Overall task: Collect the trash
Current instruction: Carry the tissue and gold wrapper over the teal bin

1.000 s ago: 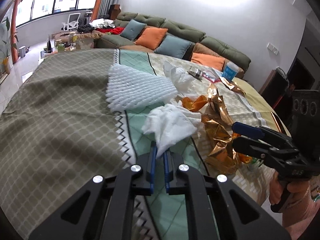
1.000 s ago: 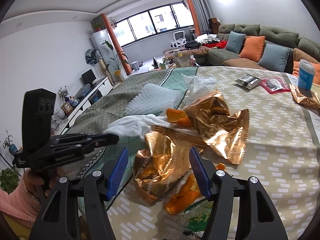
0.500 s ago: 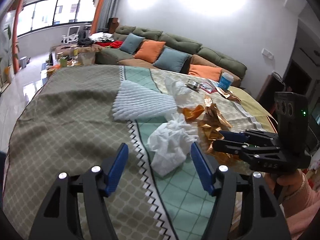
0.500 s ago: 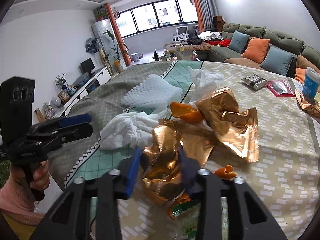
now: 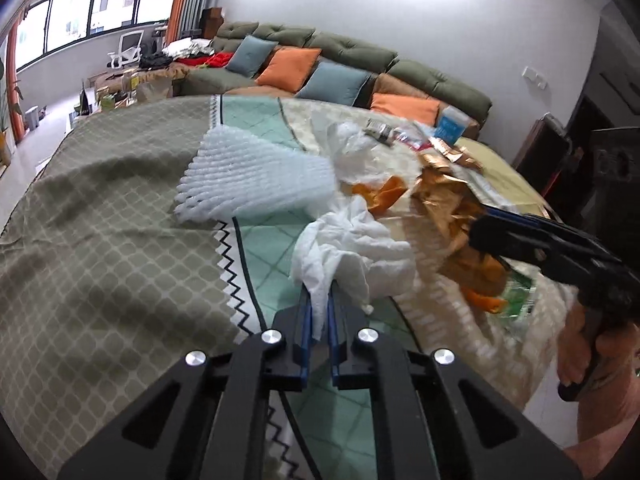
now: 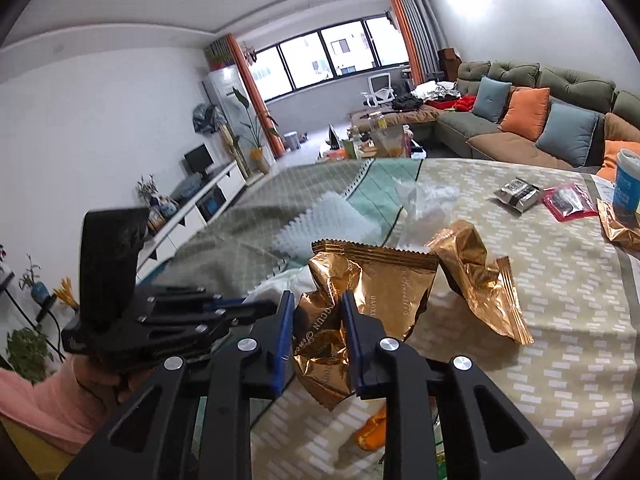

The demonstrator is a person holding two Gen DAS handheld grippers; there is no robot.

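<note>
My left gripper (image 5: pixel 318 304) is shut on a crumpled white tissue (image 5: pixel 352 244) lying on the patterned tablecloth (image 5: pixel 100 240). My right gripper (image 6: pixel 318 312) is shut on a crumpled gold foil wrapper (image 6: pixel 360 300) and holds it raised above the table. It shows at the right of the left wrist view (image 5: pixel 516 236). A second gold wrapper (image 6: pixel 476 272) lies just behind. Orange peel (image 5: pixel 384 196) lies between the tissue and the wrappers. More peel (image 6: pixel 370 432) sits under the right gripper.
A white foam net sheet (image 5: pixel 252 180) lies left of the tissue, another white tissue (image 6: pixel 424 200) behind it. A dark snack packet (image 6: pixel 518 194), a red packet (image 6: pixel 568 202), a blue cup (image 6: pixel 626 184) and a green wrapper (image 5: pixel 516 296) sit on the table. A sofa (image 5: pixel 360 64) stands beyond.
My left gripper, open half a second ago, has shut on the white tissue again. My right gripper has closed on the gold wrapper and lifted it off the table.
</note>
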